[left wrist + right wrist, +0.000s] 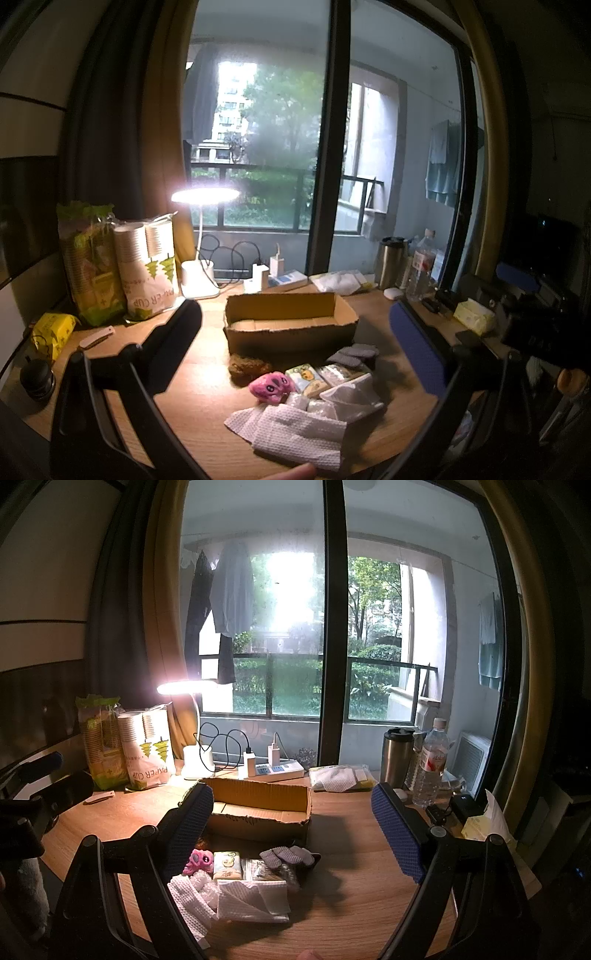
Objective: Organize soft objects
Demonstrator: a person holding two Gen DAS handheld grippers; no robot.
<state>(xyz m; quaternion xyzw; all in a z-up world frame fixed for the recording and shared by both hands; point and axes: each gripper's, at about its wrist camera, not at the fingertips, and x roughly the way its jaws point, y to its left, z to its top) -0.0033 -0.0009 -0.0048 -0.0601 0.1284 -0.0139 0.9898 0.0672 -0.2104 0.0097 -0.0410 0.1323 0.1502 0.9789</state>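
An open cardboard box [290,325] [258,808] sits mid-table, and no contents show inside. In front of it lies a pile of soft things: a pink plush toy [271,386] [201,860], a grey glove [352,354] [286,854], tissue packs [308,376] [227,864], white textured cloths [299,432] [251,901] and a brown fuzzy item [247,365]. My left gripper [295,339] is open and empty above the table, short of the pile. My right gripper [291,834] is open and empty, its jaws framing the box and pile.
A lit desk lamp [201,236] [192,731], paper cup packs [147,269] [147,746], a power strip with chargers [273,771], a steel tumbler [397,757], a water bottle [430,764] and a yellow tissue pack [474,315] line the table's back and sides before a window.
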